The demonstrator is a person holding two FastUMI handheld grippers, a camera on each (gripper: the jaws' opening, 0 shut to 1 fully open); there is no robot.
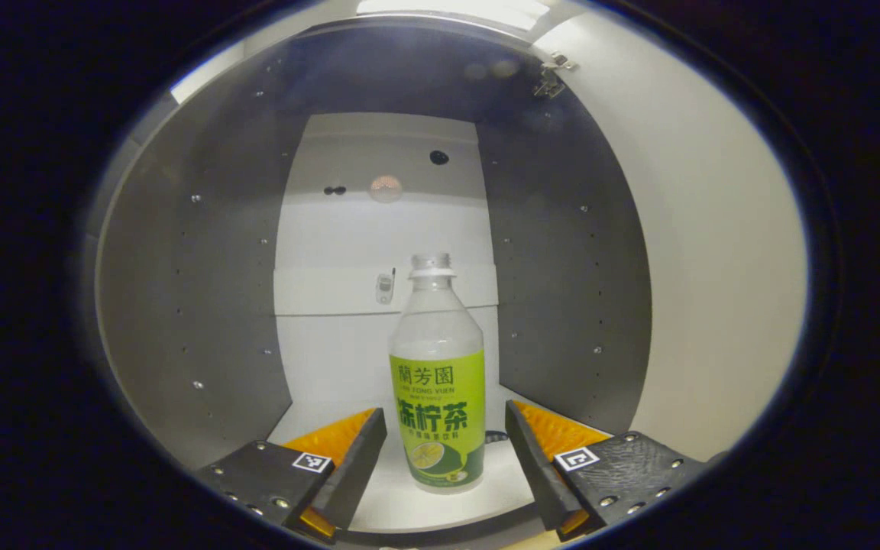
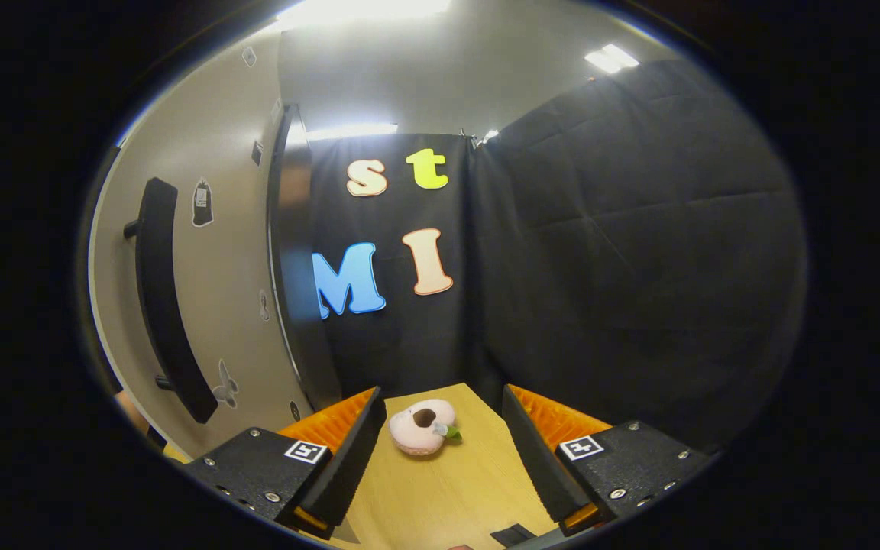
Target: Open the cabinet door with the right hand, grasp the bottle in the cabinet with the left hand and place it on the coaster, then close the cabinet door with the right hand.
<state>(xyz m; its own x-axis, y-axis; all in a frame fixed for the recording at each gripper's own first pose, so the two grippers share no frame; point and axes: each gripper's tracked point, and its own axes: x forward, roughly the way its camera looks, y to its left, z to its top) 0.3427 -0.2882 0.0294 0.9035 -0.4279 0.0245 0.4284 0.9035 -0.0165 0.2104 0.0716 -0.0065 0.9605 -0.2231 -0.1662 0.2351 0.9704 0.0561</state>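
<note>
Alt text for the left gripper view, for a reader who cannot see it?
A bottle with a green label stands upright inside the open cabinet, between the open left gripper's fingers, which do not touch it.

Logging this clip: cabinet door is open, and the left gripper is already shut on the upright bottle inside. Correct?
Not quite. In the left gripper view the left gripper is open, its fingers on either side of the upright bottle without touching it. The rest holds.
</note>
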